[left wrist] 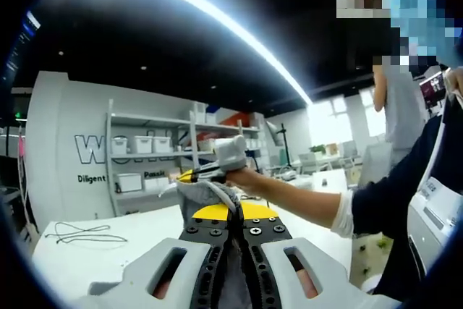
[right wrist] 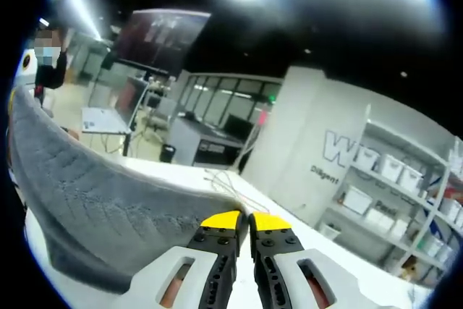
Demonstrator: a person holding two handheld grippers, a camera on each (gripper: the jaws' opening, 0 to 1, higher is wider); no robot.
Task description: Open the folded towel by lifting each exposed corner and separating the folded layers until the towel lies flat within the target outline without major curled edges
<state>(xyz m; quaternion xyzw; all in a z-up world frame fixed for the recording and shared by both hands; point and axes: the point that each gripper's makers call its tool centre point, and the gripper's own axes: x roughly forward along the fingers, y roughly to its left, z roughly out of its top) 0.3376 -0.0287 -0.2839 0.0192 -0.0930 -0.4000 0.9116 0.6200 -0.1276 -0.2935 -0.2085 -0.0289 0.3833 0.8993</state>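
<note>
The left gripper (left wrist: 236,216) has its jaws closed together, cloth pinched between the yellow tips. The right gripper (right wrist: 243,221) also has its jaws closed, clamped on cloth. In the left gripper view the person's right hand (left wrist: 246,176) holds the right gripper raised, forearm stretched out from a dark sleeve (left wrist: 394,197).

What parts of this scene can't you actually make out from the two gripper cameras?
- The towel: right gripper view, cut off at the left edge, so folds are unknown.
- Target outline: the table shows none.
- Shelf bins: left gripper view, contents too small.
- Right gripper: jaws closed; grip point hidden.
</note>
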